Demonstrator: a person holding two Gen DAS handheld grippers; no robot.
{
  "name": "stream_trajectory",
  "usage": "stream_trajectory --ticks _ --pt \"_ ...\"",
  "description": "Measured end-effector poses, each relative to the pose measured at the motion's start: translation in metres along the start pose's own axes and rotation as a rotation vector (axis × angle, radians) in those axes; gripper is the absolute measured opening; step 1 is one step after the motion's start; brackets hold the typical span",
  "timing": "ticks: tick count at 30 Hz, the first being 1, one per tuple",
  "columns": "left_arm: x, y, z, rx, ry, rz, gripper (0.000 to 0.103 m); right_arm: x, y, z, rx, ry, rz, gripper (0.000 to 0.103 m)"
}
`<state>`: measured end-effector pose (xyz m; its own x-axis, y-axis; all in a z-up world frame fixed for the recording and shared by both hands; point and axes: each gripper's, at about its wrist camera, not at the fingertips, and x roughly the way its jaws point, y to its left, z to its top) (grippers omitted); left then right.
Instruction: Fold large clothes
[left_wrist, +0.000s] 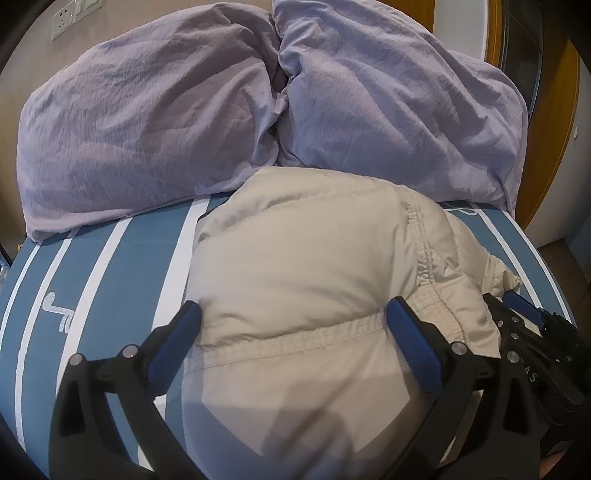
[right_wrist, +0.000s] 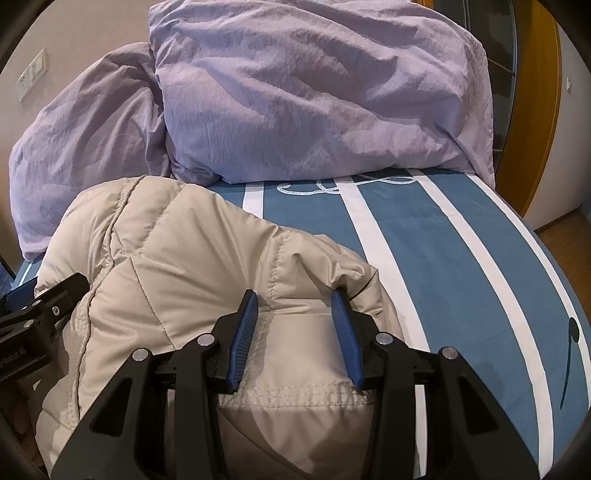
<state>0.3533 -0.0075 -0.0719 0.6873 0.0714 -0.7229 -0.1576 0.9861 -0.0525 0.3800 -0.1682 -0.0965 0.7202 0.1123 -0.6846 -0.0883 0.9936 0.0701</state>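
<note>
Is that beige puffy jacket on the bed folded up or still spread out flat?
Folded: the beige jacket sits as a thick, compact bundle on the striped bed sheet, layers doubled over, no sleeves spread out.

Ahead of me two crumpled lilac pillows (left_wrist: 147, 129) (left_wrist: 399, 110) fill the upper half of the frame, pressed together on the bed (left_wrist: 122, 266) with its blue, white-striped sheet. A wall socket (left_wrist: 62, 18) sits at upper left; a wooden door frame (left_wrist: 554, 110) runs down the right edge.

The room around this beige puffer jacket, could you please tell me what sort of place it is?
Most likely a bedroom: a bed with a blue-and-white striped sheet, a crumpled lilac duvet, and wall sockets behind it.
</note>
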Motion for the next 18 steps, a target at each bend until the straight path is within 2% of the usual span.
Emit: stream_trajectory --ticks 18 --pt "0.0032 -0.0013 -0.0064 0.005 -0.029 0.013 0.101 -0.0014 0.0025 -0.0062 -0.003 -0.045 -0.019 0.045"
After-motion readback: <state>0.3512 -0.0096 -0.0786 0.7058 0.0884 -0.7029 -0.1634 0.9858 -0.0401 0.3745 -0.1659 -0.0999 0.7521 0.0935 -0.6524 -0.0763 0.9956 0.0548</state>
